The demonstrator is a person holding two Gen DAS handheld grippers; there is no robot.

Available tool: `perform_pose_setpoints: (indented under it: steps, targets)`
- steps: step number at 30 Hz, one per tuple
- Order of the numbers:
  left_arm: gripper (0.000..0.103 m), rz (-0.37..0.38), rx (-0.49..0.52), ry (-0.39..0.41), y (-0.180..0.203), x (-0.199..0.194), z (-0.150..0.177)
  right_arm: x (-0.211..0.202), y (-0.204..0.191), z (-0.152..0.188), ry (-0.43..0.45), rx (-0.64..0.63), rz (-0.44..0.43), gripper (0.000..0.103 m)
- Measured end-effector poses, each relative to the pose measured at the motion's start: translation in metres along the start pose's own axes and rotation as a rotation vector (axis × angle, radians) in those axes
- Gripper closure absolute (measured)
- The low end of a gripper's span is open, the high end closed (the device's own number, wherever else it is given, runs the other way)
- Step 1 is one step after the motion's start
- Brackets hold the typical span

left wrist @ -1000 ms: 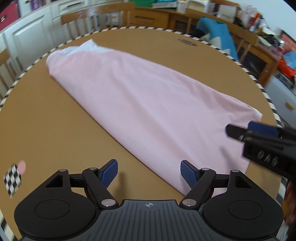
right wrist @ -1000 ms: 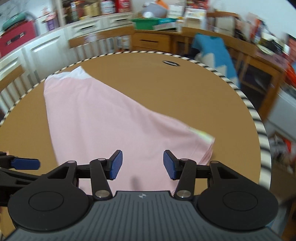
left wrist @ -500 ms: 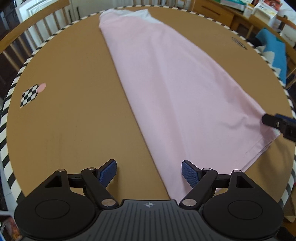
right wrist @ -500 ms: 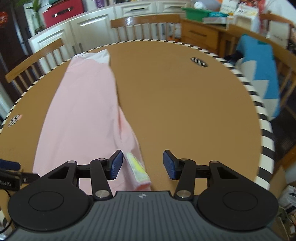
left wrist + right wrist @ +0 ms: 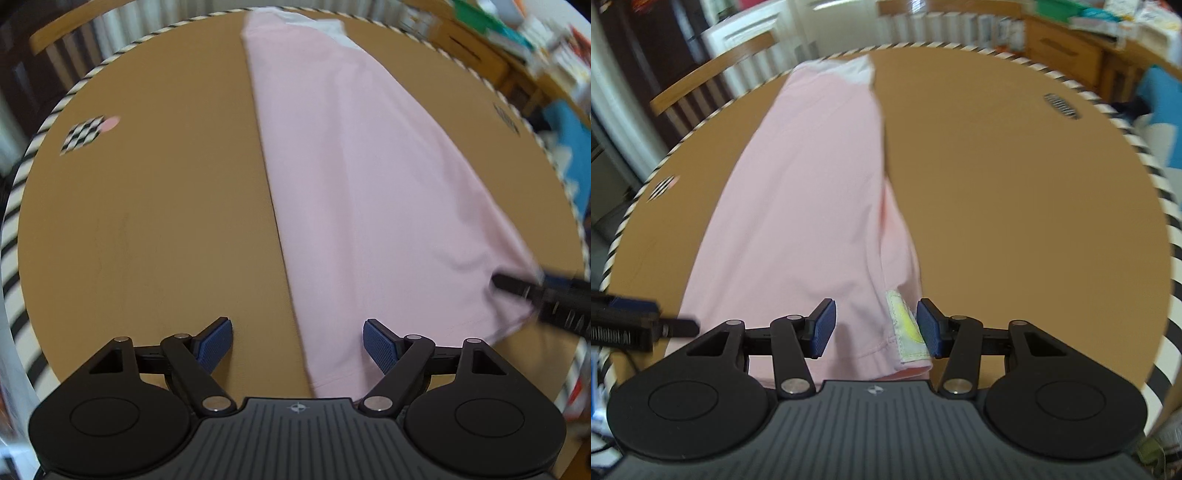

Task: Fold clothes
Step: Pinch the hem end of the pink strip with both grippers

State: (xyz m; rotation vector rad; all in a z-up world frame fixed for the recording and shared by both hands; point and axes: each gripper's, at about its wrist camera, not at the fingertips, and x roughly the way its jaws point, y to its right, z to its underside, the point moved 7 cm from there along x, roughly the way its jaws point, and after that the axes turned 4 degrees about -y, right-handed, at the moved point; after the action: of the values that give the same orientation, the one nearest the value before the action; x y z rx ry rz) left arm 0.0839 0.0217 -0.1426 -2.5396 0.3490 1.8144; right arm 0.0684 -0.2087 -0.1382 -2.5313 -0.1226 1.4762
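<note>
**Inspector:** Where did the long pink cotton garment (image 5: 369, 177) lie?

**Assistant:** Flat on the round brown table with the striped rim (image 5: 147, 221), folded lengthwise, running away ahead of both tools. Its hem lay between the fingers of each.

**Inspector:** State of the tools?

**Assistant:** Left gripper (image 5: 297, 339) stood wide, astride the hem corner, clamping nothing. Right gripper (image 5: 875, 328) was half spread, unclenched, astride the opposite corner with its yellow label (image 5: 905, 325).

**Inspector:** Step in hand?

**Assistant:** Apparently positioning for the crosswise fold. Next: pinch both corners, then carry them forward.

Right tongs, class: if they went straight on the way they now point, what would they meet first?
Most likely the near hem corner of the pink garment, by its yellow-white label, below the right tongs; depth is unclear.
</note>
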Motion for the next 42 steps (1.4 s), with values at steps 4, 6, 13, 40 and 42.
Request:
perform_pose_setpoints:
  steps: [4,6,13,40,42]
  targets:
    - [0.023,0.016,-0.074,0.017,0.012,-0.004,0.007,-0.002,0.011,-0.001,-0.045,-0.028,-0.070,0.053]
    - [0.023,0.026,-0.113,0.005,0.018,-0.002,0.013,-0.003,0.015,-0.002,-0.054,-0.035,-0.106,0.053]
    - [0.022,0.059,-0.237,0.046,0.012,0.003,0.021,-0.009,0.019,-0.001,-0.096,-0.045,-0.203,0.052]
    - [0.092,0.439,-0.392,-0.025,-0.007,0.026,0.030,0.009,0.049,-0.001,-0.250,0.251,-0.412,0.097]
    - [0.096,0.431,-0.379,-0.033,-0.007,0.027,0.028,0.011,0.049,-0.002,-0.259,0.274,-0.423,0.097]
